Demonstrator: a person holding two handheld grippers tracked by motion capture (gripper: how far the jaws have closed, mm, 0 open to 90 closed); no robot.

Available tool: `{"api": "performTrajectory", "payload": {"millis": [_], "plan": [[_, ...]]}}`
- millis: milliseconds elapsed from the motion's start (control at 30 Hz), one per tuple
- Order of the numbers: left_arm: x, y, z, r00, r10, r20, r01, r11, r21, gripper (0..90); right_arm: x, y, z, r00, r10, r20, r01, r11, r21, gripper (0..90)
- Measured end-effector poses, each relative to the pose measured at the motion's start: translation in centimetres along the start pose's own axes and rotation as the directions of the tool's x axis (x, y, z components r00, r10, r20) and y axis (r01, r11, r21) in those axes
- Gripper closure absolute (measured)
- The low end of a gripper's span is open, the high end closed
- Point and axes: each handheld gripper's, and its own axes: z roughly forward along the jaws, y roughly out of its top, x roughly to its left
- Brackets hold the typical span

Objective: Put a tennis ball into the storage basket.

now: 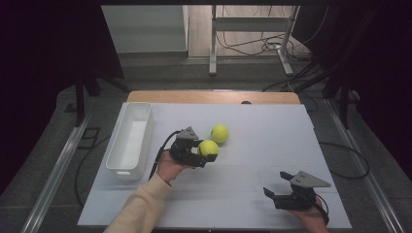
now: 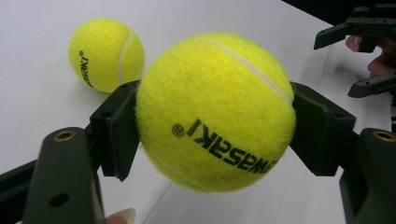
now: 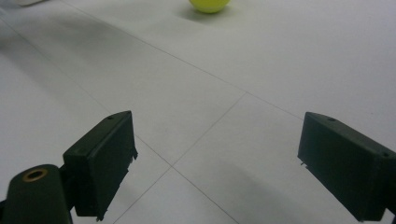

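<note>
The ball (image 2: 215, 112) sits pinched between the two jaws of the left tool (image 1: 203, 156), gripped at its widest part, one pad on each flank; in the left gripper view it appears lifted clear of the worktop (image 1: 262, 145). Taking the bin (image 1: 130, 141) as the landmark: the held ball is just to the right of the bin, with the tool's body and the hand (image 1: 168, 166) between ball and bin wall. So the bin lies behind the tool, on the wrist side, not ahead of the jaws. If the ball is bound for the bin, that is the relation the move turns on: the hand must carry the ball leftward over the near long wall, and the bin's long axis runs away from the person, so there is ample room along its length.

A second ball (image 1: 219, 134) rests farther right of the bin, just beyond the held one. The right tool (image 1: 282, 190), well to the right of the bin, has its jaws spread and empty.
</note>
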Motion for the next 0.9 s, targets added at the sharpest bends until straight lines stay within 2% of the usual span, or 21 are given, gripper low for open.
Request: {"api": "performTrajectory", "payload": {"millis": [900], "plan": [[0.2, 0.6, -2.6, 0.9995, -0.009, -0.030, 0.007, 0.9985, -0.054, 26.5, 0.0, 0.0, 0.0, 1.0000, -0.003, 0.001, 0.003, 1.000, -0.001, 11.5]]}}
